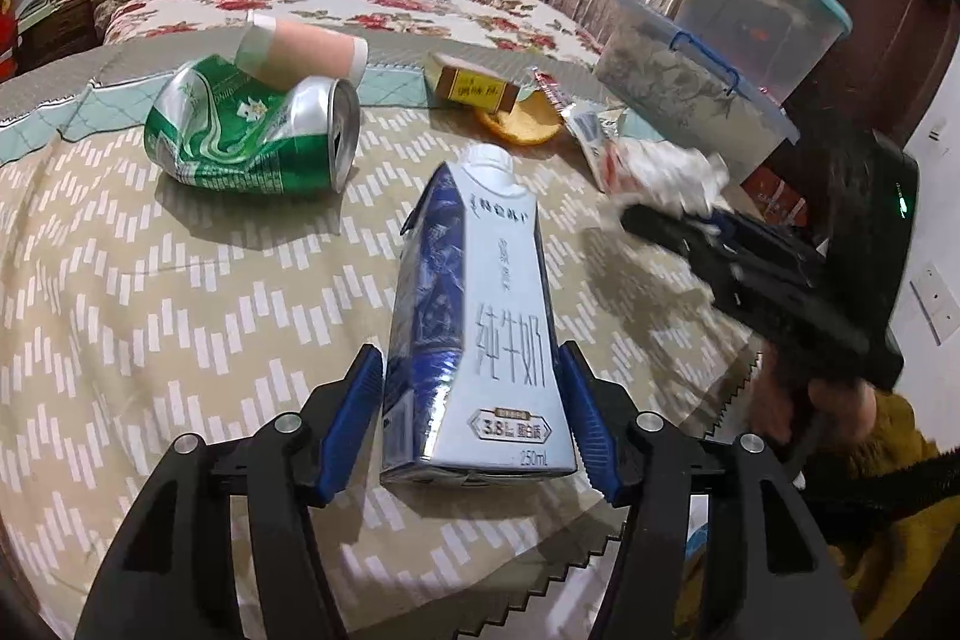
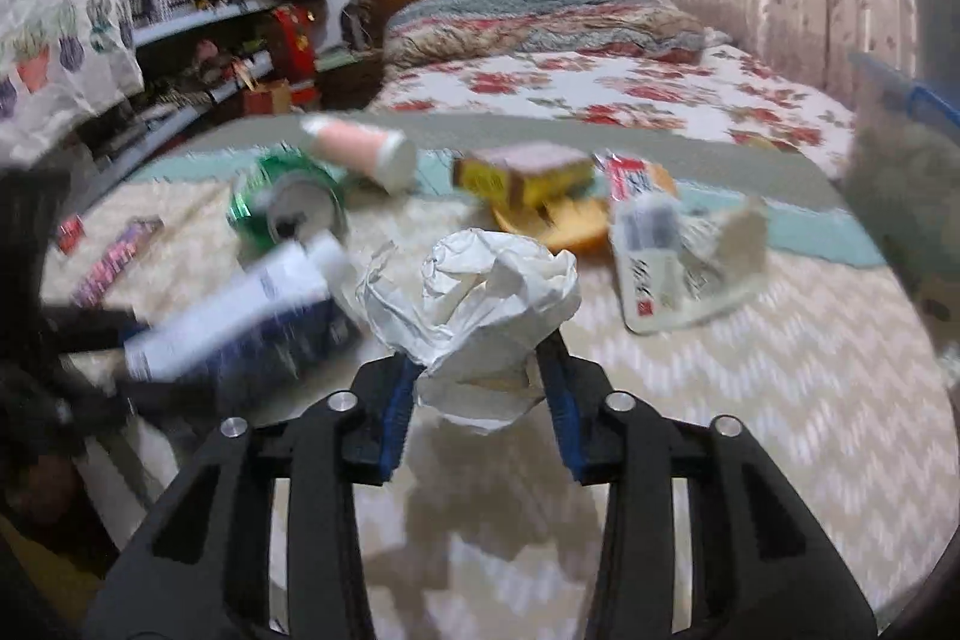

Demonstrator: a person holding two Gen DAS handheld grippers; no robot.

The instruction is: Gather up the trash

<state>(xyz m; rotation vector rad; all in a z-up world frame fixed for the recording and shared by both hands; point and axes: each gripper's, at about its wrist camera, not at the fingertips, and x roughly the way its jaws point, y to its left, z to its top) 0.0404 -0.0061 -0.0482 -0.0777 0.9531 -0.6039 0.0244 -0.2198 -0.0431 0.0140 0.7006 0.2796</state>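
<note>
My left gripper (image 1: 474, 388) is shut on a blue and white milk carton (image 1: 480, 316), its pads pressed on both sides; the carton points away over the table. It also shows, blurred, in the right wrist view (image 2: 240, 316). My right gripper (image 2: 480, 370) is shut on a crumpled white tissue (image 2: 480, 304) and holds it above the table; the tissue also shows in the left wrist view (image 1: 666, 172). A crushed green can (image 1: 252, 130) lies at the left, with a pink tube (image 1: 306, 49) behind it.
A yellow box (image 1: 474, 85), an orange peel (image 1: 522, 121) and torn wrappers (image 2: 666, 250) lie at the table's far side. Stacked clear storage bins (image 1: 750, 16) stand at the right. A bed (image 2: 600, 82) is behind the table. Small items (image 2: 114, 256) lie at the left.
</note>
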